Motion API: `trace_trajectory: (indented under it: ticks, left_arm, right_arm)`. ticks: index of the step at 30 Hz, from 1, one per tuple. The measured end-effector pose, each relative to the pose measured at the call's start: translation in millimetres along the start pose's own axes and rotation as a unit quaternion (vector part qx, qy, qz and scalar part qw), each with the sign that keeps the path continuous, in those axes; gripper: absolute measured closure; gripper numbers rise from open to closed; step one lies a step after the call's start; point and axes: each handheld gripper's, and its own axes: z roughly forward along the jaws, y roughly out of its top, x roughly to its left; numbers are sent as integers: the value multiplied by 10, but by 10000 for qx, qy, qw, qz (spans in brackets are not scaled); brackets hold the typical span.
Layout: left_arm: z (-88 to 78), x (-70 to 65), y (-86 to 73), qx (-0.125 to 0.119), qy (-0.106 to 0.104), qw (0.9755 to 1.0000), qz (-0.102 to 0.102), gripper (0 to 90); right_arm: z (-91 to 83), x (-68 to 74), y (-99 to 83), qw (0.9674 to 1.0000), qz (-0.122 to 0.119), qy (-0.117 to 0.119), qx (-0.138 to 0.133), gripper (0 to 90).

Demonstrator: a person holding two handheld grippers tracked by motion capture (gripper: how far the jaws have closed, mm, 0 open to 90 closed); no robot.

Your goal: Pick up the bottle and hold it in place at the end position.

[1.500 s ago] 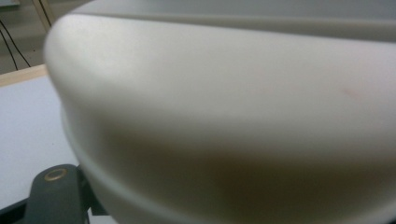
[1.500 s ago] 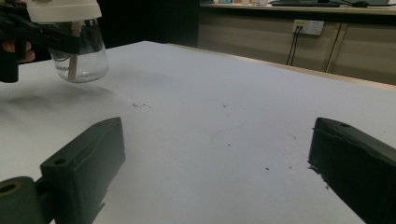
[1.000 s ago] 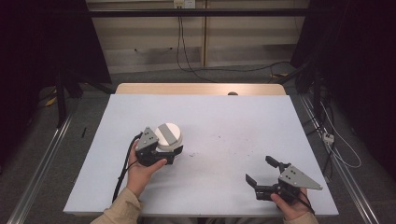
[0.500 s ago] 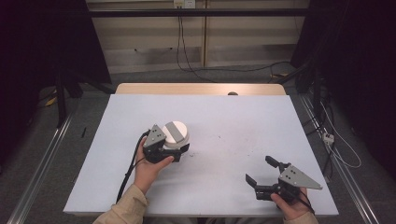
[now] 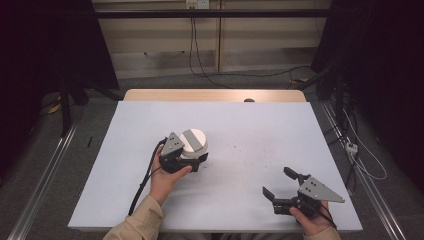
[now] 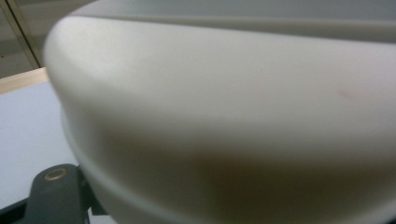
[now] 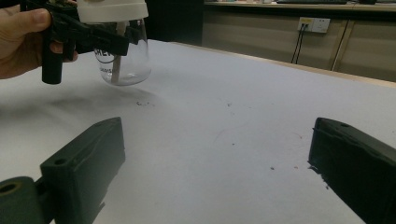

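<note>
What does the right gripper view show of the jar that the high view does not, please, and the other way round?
The right gripper view alone shows the jar's clear glass body below the lid, dark lettering on it, a pale stick inside, and the jar lifted off the table. The high view alone shows the round top of the white lid, and the right gripper with jaws apart near the table's front right. Both show the left gripper shut on the jar just under the lid.
</note>
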Motion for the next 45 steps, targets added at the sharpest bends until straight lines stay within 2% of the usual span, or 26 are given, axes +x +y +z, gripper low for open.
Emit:
trace_trajectory:
  ticks: [11,19,22,36,45]
  left_arm:
    - [136,-38,14,26,-24,10000,59,184]
    - [203,-33,24,10,-8,10000,13,184]
    - [225,-29,40,38,42,9999,114,184]
    - [380,-19,89,-42,6,10000,19,184]
    - [419,18,85,-51,50,10000,-39,184]
  right_arm:
    - [1,1,0,10000,21,-3,-18,31]
    - [2,-3,-1,10000,26,2,-22,31]
    - [1,-8,0,10000,18,-2,-21,32]
    - [-5,-17,-4,10000,28,-3,-24,32]
    - [-4,-15,-5,10000,23,-6,-11,32]
